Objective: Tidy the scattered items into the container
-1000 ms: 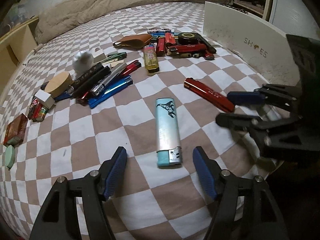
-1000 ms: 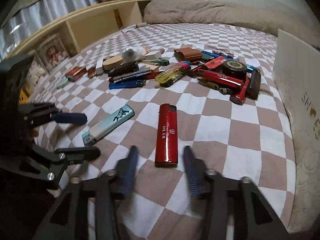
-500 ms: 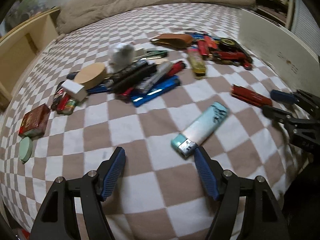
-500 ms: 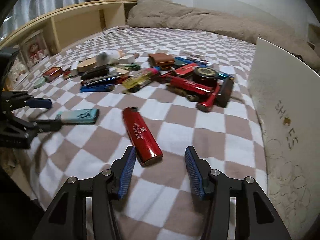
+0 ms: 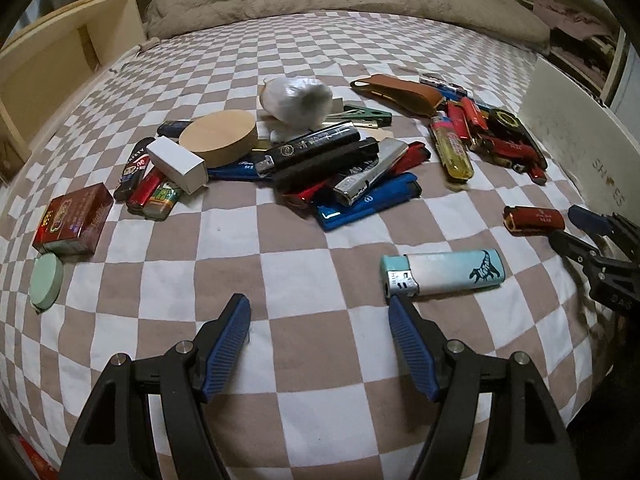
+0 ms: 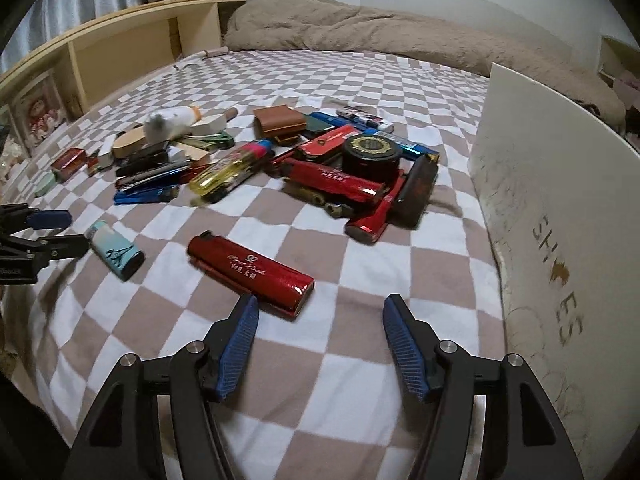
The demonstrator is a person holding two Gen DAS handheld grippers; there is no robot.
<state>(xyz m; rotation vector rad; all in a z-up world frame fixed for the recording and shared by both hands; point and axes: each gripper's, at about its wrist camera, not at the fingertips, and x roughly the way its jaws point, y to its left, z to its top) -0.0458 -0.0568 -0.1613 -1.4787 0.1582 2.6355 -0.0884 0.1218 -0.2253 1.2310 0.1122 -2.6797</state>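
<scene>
Now our right gripper (image 6: pixel 316 316) has just spread its fingers, empty, beside the red lighter (image 6: pixel 251 270); our left gripper (image 5: pixel 320 318), also released, has drifted off the pale-blue lighter (image 5: pixel 444 272), so neither is picked up.

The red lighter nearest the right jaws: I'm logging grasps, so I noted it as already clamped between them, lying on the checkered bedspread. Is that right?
Not clamped. The right wrist view shows the red lighter lying loose on the checkered bedspread, ahead of the right gripper, whose jaws stand open and have just been opening, with nothing between them. The rest holds.
</scene>
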